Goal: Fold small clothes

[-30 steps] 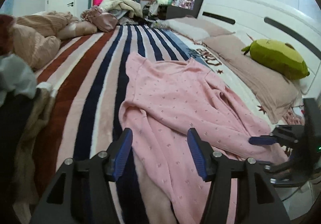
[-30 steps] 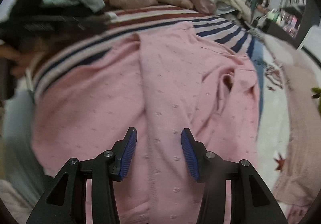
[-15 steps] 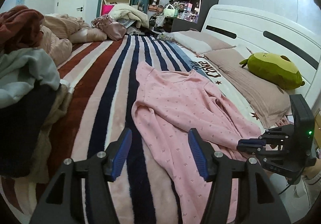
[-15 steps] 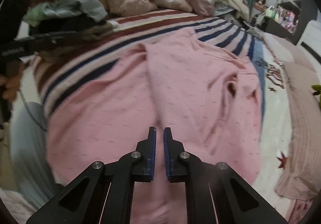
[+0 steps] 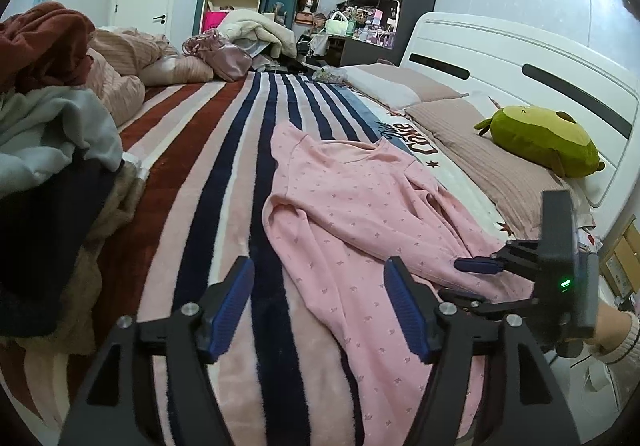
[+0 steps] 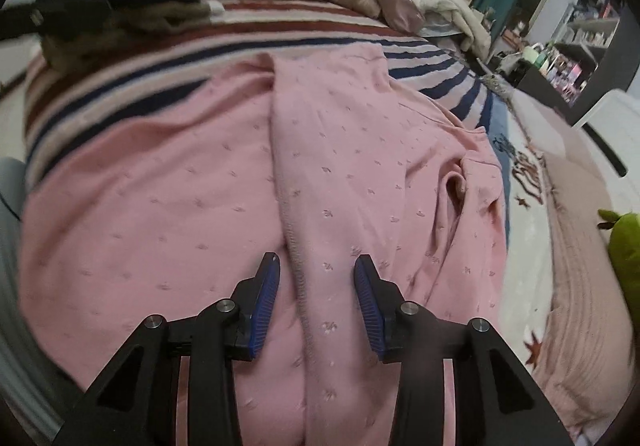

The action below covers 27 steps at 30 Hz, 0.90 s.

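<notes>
My right gripper (image 6: pixel 316 302), jaws just reopened and empty, hangs over the pink top's (image 6: pixel 360 182) stitched hem edge on the bed (nearer hand). My left gripper (image 5: pixel 320 306) gapes beside it.

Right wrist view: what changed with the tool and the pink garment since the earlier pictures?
The right tool shut half a second ago and has just been opening again; it now stands open over the pink garment's stitched edge, gripping nothing. The garment stays spread on the striped blanket.
</notes>
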Tool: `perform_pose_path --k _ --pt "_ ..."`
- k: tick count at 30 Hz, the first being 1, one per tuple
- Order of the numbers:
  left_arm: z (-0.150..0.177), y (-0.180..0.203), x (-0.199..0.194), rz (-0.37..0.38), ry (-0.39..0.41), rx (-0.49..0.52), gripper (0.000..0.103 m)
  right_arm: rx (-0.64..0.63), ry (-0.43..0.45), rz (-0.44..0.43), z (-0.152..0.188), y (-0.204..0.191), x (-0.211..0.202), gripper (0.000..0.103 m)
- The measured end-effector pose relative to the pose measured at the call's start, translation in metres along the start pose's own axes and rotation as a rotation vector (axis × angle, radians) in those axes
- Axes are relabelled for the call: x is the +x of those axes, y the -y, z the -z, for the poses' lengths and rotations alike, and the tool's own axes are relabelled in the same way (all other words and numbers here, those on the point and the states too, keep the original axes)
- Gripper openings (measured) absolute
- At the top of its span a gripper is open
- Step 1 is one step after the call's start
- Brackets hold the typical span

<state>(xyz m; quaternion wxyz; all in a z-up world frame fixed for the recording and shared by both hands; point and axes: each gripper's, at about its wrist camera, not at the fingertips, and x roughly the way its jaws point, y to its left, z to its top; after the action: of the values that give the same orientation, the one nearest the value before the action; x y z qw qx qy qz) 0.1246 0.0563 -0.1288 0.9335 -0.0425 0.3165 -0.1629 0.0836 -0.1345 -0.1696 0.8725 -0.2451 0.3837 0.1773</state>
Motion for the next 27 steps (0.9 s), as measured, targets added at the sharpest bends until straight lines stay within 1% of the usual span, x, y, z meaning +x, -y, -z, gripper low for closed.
perform_pose_path --k 1,2,3,4,7,9,11,15,16,19,21,23,24,25,27 --pt "0.000 0.000 0.000 -0.002 0.001 -0.001 0.065 -0.005 -0.002 0.025 0.000 0.000 0.003 0.025" --pt "-0.001 -0.001 0.001 -0.004 0.002 -0.002 0.065 -0.009 -0.001 0.058 0.000 -0.001 0.004 0.007" --pt "-0.001 -0.001 0.001 -0.005 0.004 -0.003 0.065 -0.005 0.006 0.067 0.000 0.000 0.002 0.007" --pt "-0.001 -0.001 0.001 -0.004 0.004 -0.003 0.065 0.005 0.011 0.056 -0.001 0.001 0.002 0.005" --pt "-0.001 -0.002 0.003 -0.003 0.003 -0.006 0.065 0.056 0.025 -0.002 -0.003 0.007 -0.006 0.004" --pt "-0.001 -0.003 0.004 -0.002 0.002 -0.010 0.065 0.102 0.035 -0.077 -0.004 0.013 -0.013 0.003" --pt "-0.001 -0.004 0.006 0.003 0.001 -0.014 0.065 0.115 0.039 -0.140 -0.005 0.012 -0.018 0.003" --pt "-0.002 -0.005 0.008 0.006 -0.002 -0.015 0.065 0.157 0.029 -0.249 -0.007 0.007 -0.024 0.003" --pt "-0.002 -0.006 0.008 0.006 -0.003 -0.016 0.065 0.167 0.022 -0.264 -0.007 0.004 -0.023 0.003" --pt "-0.001 -0.006 0.009 0.002 -0.004 -0.018 0.065 0.207 0.004 -0.301 -0.008 0.000 -0.021 0.007" --pt "-0.001 -0.008 0.009 0.001 -0.006 -0.020 0.065 0.217 -0.004 -0.343 -0.009 -0.003 -0.019 0.014" --pt "0.000 -0.009 0.010 -0.001 -0.007 -0.023 0.066 0.218 0.007 -0.390 -0.008 -0.005 -0.022 0.029" --pt "0.000 -0.009 0.010 -0.002 -0.007 -0.024 0.066 0.222 0.009 -0.432 -0.008 -0.006 -0.023 0.032" --pt "0.000 -0.009 0.010 -0.003 -0.007 -0.024 0.066 0.225 0.006 -0.464 -0.007 -0.007 -0.023 0.035" --pt "-0.001 -0.011 0.010 -0.001 -0.006 -0.028 0.066 0.230 0.001 -0.544 -0.008 -0.009 -0.027 0.035"
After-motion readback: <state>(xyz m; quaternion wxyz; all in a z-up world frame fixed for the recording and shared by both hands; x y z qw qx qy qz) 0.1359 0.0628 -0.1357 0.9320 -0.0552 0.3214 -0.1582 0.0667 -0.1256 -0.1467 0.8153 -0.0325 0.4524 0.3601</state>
